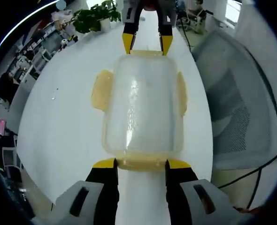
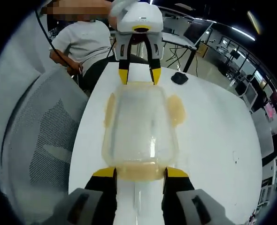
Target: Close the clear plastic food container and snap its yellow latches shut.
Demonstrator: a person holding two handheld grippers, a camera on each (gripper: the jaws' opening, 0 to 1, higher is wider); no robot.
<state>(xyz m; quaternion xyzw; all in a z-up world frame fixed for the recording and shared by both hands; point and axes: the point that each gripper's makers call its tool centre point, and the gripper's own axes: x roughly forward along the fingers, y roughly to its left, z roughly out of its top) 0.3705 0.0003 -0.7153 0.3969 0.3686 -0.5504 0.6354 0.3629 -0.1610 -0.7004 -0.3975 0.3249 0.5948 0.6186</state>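
Note:
The clear plastic container lies lengthwise on the white table with its lid on. Its yellow side latches flare outward on both long sides. My left gripper is open, its jaws straddling the near end latch. At the far end of the left gripper view, the right gripper straddles the opposite end latch. In the right gripper view, my right gripper is open around its end latch, and the left gripper faces it from the far end.
A white table carries the container. A grey mesh office chair stands along one side. A potted plant and a black mouse sit at opposite table ends. A seated person is nearby.

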